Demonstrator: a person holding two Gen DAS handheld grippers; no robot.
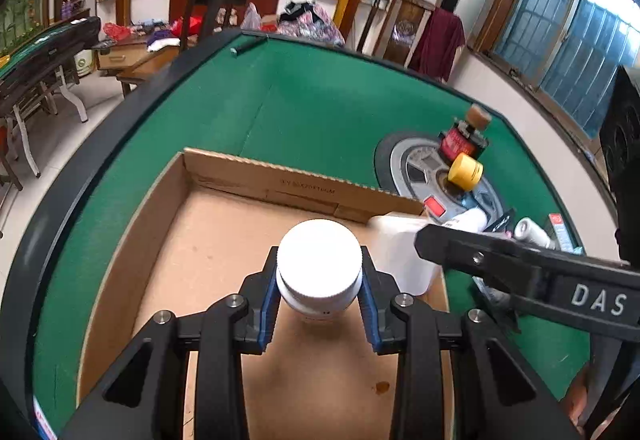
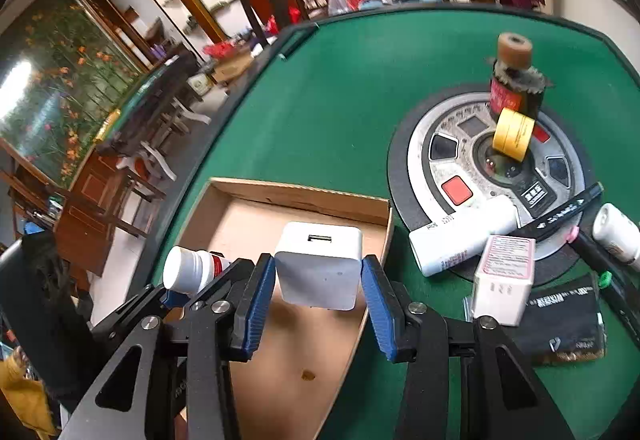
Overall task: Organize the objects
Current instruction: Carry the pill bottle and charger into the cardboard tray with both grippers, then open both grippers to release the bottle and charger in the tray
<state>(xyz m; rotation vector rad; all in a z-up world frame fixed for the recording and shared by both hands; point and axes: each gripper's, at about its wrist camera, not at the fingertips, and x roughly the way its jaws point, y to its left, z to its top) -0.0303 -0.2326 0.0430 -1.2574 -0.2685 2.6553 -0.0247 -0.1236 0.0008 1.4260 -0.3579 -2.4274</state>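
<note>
Closest to me, my left gripper (image 1: 319, 294) is clamped on a white-capped bottle (image 1: 319, 264), the blue pads pressing just under the ribbed cap, with the bottle hanging over the open cardboard box (image 1: 224, 208). It looks like a light plastic pill bottle, stiff enough to take the squeeze; the smooth wall below the cap could slip, so I judge the grip just under the cap's edge to be the safer hold.

In my right gripper (image 2: 318, 290) sits a white USB charger block (image 2: 318, 264), also above the box. The left pad touches its side; on the right a thin gap seems to show between pad and block, so I cannot tell whether the jaws truly bear on it. The block is rigid, glossy and rounded at the corners, likely light but slippery; its flat opposite faces are the place to pinch.

Beyond the box, on the green felt table (image 2: 340, 80), lie the things not yet sorted: a white tube (image 2: 464, 240), a small pink-labelled carton (image 2: 504, 276), black markers (image 2: 568, 214) and a dark pouch (image 2: 564, 320), which I expect to be soft. Farther off, on the round centre console (image 2: 452, 144), a yellow cap (image 2: 513, 133) leans by a cork-stoppered dark bottle (image 2: 516, 80), probably glass and the most fragile piece.
</note>
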